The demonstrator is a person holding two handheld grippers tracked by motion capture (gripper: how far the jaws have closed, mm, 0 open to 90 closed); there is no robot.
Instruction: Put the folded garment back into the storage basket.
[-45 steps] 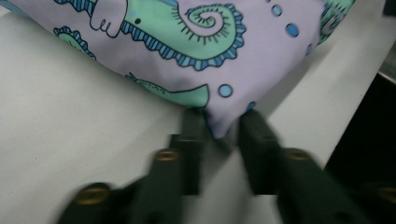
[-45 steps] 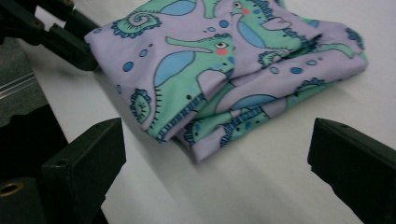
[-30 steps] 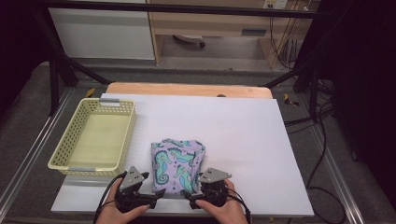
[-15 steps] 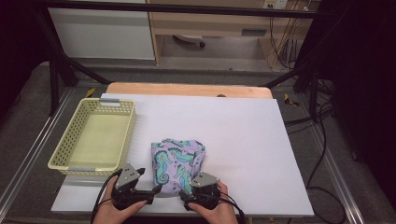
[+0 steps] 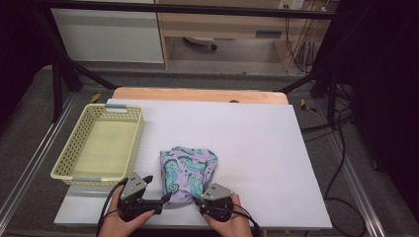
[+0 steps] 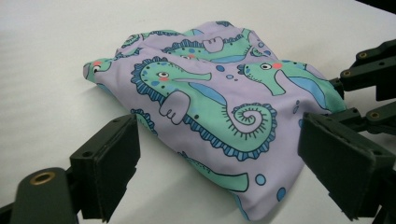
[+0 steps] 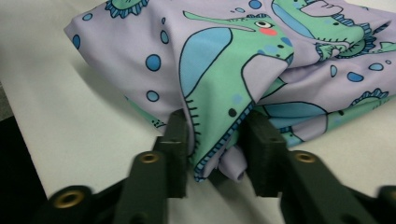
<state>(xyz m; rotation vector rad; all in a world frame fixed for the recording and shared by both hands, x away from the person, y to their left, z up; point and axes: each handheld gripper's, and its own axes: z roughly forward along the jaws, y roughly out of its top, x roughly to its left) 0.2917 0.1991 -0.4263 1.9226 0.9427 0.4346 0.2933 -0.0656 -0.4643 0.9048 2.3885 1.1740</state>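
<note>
At table's near edge — seahorse cloth [image 5: 188, 170] | right hand-held gripper [image 7: 215, 144] just closed, seemingly pinching its corner

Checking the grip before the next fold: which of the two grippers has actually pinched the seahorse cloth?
The right gripper: its jaws have just closed on a bunched edge of the seahorse cloth. The left gripper stands open, cloth unpinched.

from above our side of the white table [image 5: 257, 148] we look forward and down, far enough to take in the whole top and the floor behind. each hand camera sits low, close to the table, looking along its own jaws. all three views share the seahorse cloth [image 5: 188, 173] [image 6: 210, 107] [image 7: 261, 56], from opposite sides in the two close ones.
</note>
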